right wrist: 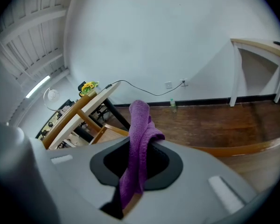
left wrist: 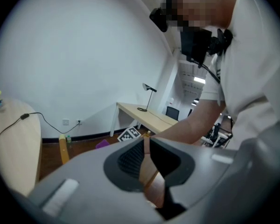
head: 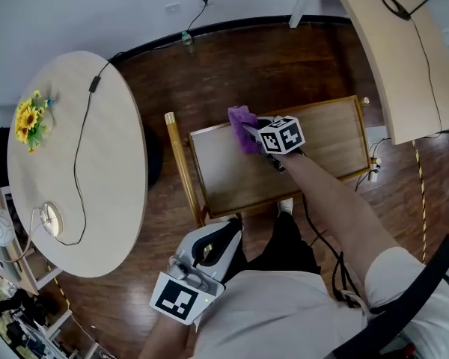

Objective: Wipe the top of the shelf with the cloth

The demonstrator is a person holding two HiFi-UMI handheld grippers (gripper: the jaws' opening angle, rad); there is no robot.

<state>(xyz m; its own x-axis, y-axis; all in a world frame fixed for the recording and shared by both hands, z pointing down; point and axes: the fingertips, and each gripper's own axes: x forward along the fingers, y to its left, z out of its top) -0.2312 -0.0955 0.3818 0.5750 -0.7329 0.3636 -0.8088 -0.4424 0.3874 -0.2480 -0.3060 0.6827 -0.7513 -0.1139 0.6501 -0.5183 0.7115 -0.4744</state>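
Round pale table [head: 112,185] at left — yellow flowers [head: 28,118] on it (a black cable [head: 77,152] too).

I see a dark wooden floor [head: 269,58] under a white wall [head: 82,6]. A pale round table [head: 112,193] carries sunflowers [head: 28,120] and a black cable [head: 81,148]; right of it, well apart, stands a pale desk [head: 389,73].

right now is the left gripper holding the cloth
No, the cloth is pinched in the right gripper, and the left gripper has nothing between its jaws.
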